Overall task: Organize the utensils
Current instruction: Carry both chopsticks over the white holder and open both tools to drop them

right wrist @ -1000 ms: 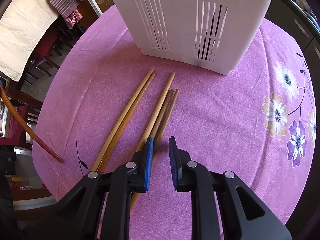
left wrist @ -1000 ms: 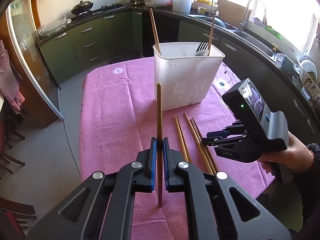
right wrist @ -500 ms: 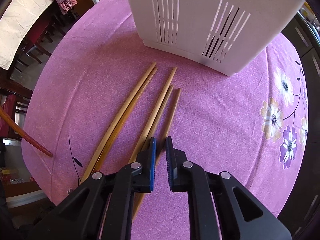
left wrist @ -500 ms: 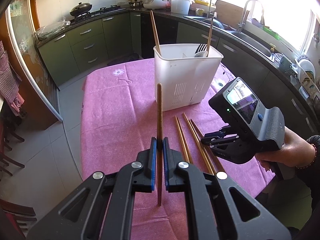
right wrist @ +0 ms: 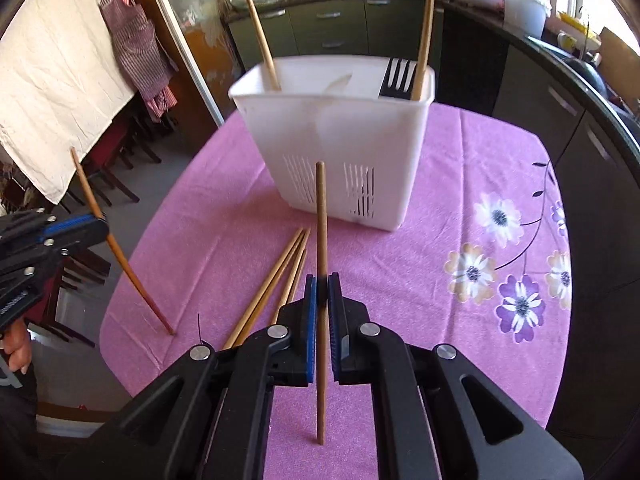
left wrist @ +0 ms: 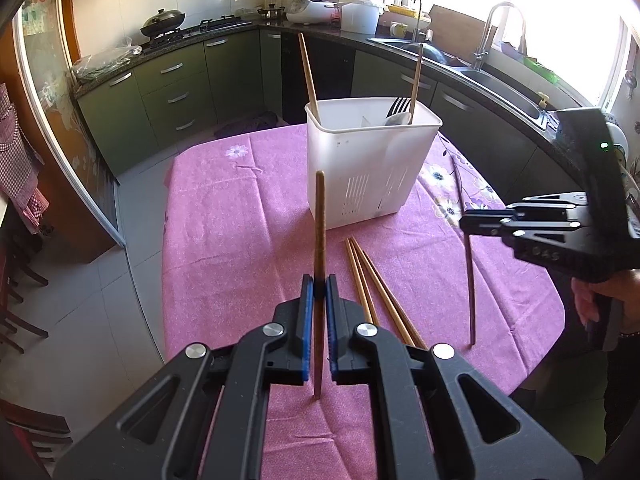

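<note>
A white utensil holder (left wrist: 372,164) (right wrist: 336,140) stands on the pink tablecloth and holds two wooden sticks and a black fork (right wrist: 398,78). My left gripper (left wrist: 315,288) is shut on a brown chopstick (left wrist: 319,220), held upright. My right gripper (right wrist: 322,292) is shut on another brown chopstick (right wrist: 321,220), also upright, lifted above the table. Three loose chopsticks (left wrist: 372,280) (right wrist: 276,276) lie on the cloth in front of the holder. The right gripper shows at the right of the left wrist view (left wrist: 472,224), with its chopstick (left wrist: 469,264) hanging down.
The table (right wrist: 460,208) has a rounded front edge. Kitchen cabinets and a counter with a sink (left wrist: 504,84) run behind and to the right. Chairs (right wrist: 120,160) and a hanging apron (right wrist: 136,40) stand on the left.
My right gripper closed on one chopstick from the pile and lifted it upright, rising off the table. My left gripper kept holding its chopstick in place.
</note>
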A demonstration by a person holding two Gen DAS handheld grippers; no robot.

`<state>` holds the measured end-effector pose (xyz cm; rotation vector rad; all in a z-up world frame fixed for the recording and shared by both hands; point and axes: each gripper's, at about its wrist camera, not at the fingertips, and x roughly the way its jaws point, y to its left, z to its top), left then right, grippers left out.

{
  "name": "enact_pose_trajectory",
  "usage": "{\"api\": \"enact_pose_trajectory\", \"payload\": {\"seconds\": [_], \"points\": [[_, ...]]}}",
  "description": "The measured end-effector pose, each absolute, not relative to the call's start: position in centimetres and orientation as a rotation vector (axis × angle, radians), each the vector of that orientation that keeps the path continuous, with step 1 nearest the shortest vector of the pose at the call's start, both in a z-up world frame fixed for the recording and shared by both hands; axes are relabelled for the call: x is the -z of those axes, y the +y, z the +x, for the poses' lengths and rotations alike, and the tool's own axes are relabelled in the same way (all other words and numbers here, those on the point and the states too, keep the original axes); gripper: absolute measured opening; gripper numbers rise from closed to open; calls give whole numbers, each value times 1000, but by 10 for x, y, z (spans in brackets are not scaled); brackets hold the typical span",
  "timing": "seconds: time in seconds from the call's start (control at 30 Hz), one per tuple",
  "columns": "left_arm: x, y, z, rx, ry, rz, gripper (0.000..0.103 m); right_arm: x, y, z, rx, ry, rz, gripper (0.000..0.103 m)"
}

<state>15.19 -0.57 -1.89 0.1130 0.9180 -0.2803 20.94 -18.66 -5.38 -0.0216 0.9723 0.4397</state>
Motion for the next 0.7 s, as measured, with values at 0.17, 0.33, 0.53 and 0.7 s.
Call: {"api": "enact_pose_trajectory", "payload": {"seconds": [0.17, 0.33, 0.53, 0.7], "points": [[15, -6, 147, 288, 906, 113, 6, 33, -219, 173, -433, 885, -10, 6], [12, -9, 142, 292, 895, 119, 6, 25, -243, 151, -427, 854, -3, 7], [10, -13, 139, 291, 890, 130, 6, 22, -247, 141, -428, 848, 13, 6], [9, -13, 139, 288, 889, 133, 6, 22, -246, 143, -443, 847, 16, 6]]}}
